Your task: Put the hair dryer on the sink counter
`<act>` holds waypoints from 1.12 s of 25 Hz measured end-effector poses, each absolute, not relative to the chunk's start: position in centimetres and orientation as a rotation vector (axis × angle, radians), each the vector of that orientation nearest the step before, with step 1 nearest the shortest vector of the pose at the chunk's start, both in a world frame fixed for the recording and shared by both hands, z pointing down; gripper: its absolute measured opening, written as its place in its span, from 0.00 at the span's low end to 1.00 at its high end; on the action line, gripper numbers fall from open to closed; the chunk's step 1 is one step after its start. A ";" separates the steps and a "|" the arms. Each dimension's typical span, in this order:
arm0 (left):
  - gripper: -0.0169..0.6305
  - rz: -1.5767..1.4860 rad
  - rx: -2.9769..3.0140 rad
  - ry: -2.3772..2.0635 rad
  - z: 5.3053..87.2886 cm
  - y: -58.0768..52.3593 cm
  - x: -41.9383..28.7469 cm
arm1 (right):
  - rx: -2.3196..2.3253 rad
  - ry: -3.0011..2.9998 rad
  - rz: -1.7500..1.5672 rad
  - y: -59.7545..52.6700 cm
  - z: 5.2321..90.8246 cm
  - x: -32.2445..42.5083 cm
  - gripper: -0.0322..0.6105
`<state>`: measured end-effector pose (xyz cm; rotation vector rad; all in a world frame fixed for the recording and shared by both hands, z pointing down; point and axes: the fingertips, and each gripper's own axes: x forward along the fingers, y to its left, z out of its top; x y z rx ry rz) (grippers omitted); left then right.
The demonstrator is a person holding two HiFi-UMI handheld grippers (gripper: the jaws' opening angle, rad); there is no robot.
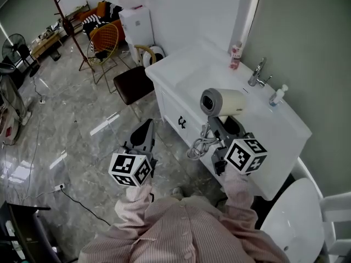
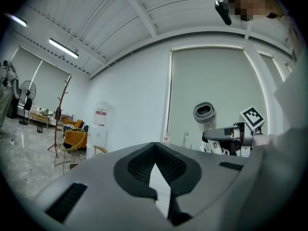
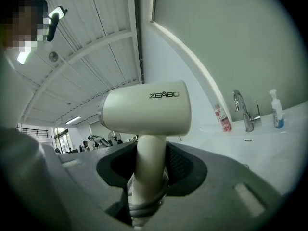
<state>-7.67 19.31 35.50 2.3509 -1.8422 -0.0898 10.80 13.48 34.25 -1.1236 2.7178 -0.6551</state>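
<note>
A cream hair dryer (image 1: 222,102) hangs in the air over the front part of the white sink counter (image 1: 285,126), barrel level and muzzle facing left. My right gripper (image 1: 224,129) is shut on its handle from below. The grey cord (image 1: 198,146) dangles in a bundle off the counter's front edge. In the right gripper view the dryer (image 3: 147,107) stands upright, its handle clamped in my right gripper (image 3: 150,177). My left gripper (image 1: 143,138) is lower left over the floor, shut and empty. In the left gripper view my left gripper (image 2: 156,177) points toward the dryer (image 2: 204,113).
On the counter are a basin (image 1: 200,78), a faucet (image 1: 256,73), a pink bottle (image 1: 236,55) and a pump bottle (image 1: 277,96). A toilet (image 1: 296,218) stands at the right. A dark stool (image 1: 133,84), a yellow wire chair (image 1: 104,40) and a water dispenser (image 1: 137,26) stand at the left.
</note>
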 end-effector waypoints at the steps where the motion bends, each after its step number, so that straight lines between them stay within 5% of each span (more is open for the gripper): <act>1: 0.02 -0.086 2.359 -1.836 35.5 18.7 -8.0 | -1.128 2.712 -0.660 12.9 34.3 10.4 0.30; 28: 0.02 -0.073 2.344 -1.743 38.4 -4.4 -15.7 | -1.205 2.603 -0.834 -11.1 37.3 2.9 0.30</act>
